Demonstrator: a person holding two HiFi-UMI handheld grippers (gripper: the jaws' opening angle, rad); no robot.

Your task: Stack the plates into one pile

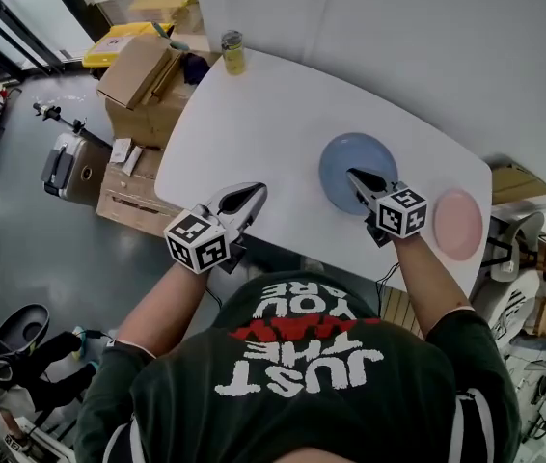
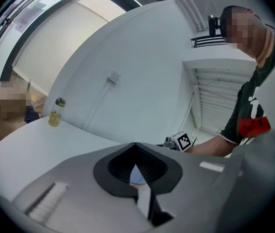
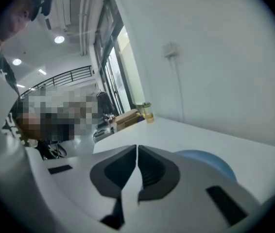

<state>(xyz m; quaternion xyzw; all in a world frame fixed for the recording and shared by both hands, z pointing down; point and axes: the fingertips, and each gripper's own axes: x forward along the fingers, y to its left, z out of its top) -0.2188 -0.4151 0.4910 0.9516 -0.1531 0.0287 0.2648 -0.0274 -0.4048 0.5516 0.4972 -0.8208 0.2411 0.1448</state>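
Two forearms (image 1: 172,302) outstretched, left tongs (image 1: 257,191) closed at table (image 1: 273,114) edge, right tongs (image 1: 353,175) closed over blue plate (image 1: 339,157)

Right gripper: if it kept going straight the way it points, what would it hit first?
The right gripper points over the blue plate and across the table toward the bottle. Probably the bottle, or the table first if it tilts down; depth is unclear.
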